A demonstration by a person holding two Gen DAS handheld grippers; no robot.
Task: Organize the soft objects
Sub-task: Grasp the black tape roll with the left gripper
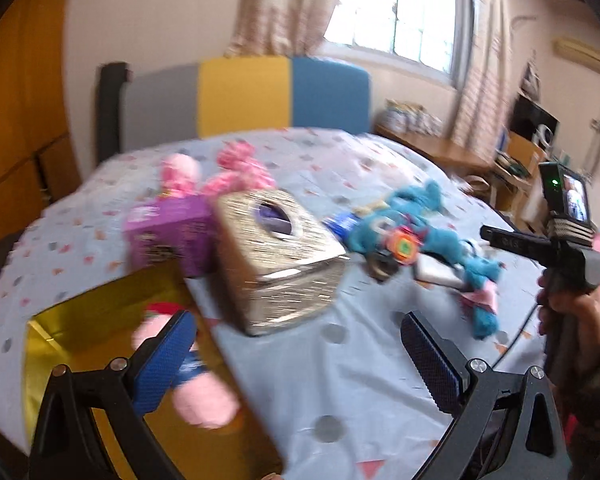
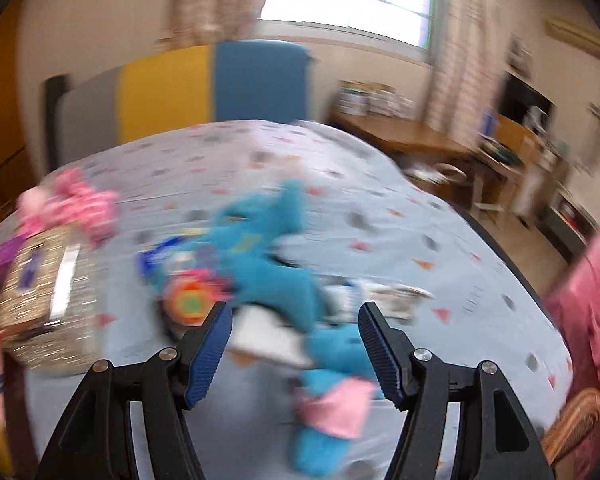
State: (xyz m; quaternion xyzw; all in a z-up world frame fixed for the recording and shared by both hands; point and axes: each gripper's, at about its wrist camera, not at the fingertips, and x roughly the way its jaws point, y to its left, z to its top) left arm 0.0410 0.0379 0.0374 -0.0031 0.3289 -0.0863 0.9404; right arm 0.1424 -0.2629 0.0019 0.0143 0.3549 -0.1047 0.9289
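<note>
bed point(image 1: 308, 360) with patterned pale sheet. left gripper point(image 1: 296, 360) jaws wide apart, nothing between them; bare sheet in the gap. right gripper point(image 2: 296, 344) jaws well open, nothing pinched; blue plush toy point(image 2: 276, 264) on the sheet just past and partly between its tips, at 12 o'clock. silver tissue box point(image 1: 276, 256) at 12 o'clock of the left gripper, purple box point(image 1: 172, 232) touching it at 10. pink plush point(image 1: 204, 396) lies in the yellow box point(image 1: 100, 312), at 8 o'clock. frames blurred.

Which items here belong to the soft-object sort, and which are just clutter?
Job: blue plush toy, pink plush in the yellow box, pink fluffy toys.
Clutter: glittery tissue box, purple carton.
</note>
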